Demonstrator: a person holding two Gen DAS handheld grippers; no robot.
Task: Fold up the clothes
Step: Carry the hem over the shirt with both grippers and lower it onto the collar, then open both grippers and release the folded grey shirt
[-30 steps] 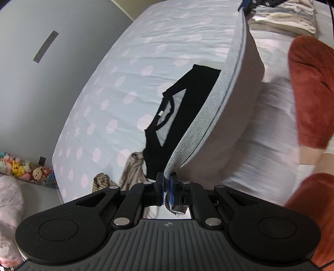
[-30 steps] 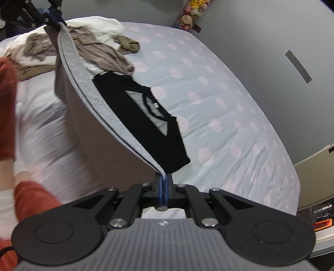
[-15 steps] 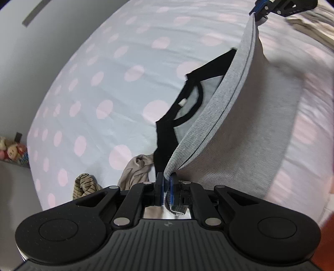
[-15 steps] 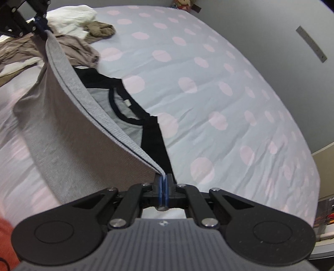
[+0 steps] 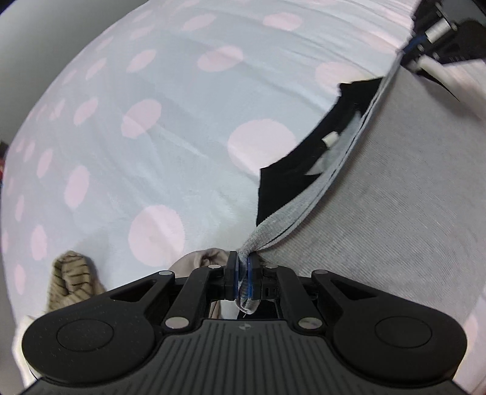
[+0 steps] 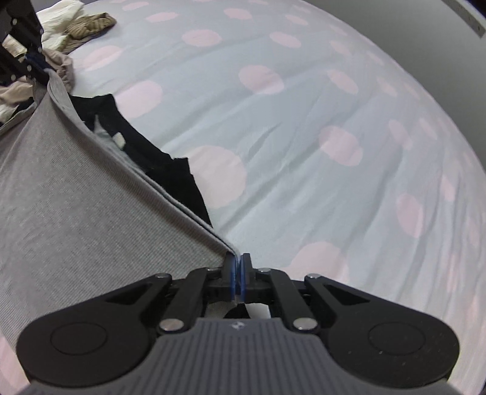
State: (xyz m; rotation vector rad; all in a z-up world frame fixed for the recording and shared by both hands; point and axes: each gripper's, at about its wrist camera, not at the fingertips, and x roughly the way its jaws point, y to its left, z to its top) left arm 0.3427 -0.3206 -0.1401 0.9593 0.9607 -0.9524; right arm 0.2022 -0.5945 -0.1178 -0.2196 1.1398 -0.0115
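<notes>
Grey shirt [image 5: 395, 212] hem stretches between left hand-held gripper [image 5: 242, 270] and right hand-held gripper [image 6: 237, 267], both clamped on it.

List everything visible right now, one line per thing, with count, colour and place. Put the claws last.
Shirt: one, grey with black sleeves and collar, on the bed, its hem stretched between both claws and lifted over its upper half.
Bedsheet: one, pale blue with pink dots, covering the bed.
Clothes pile: several pieces, white, beige and brown-striped, heaped on the bed beyond the left claw in the right wrist view.
Wall: one, grey, behind the bed.
Left claw: one, black with blue pads, shut on a hem corner.
Right claw: one, black with blue pads, shut on the other hem corner.
</notes>
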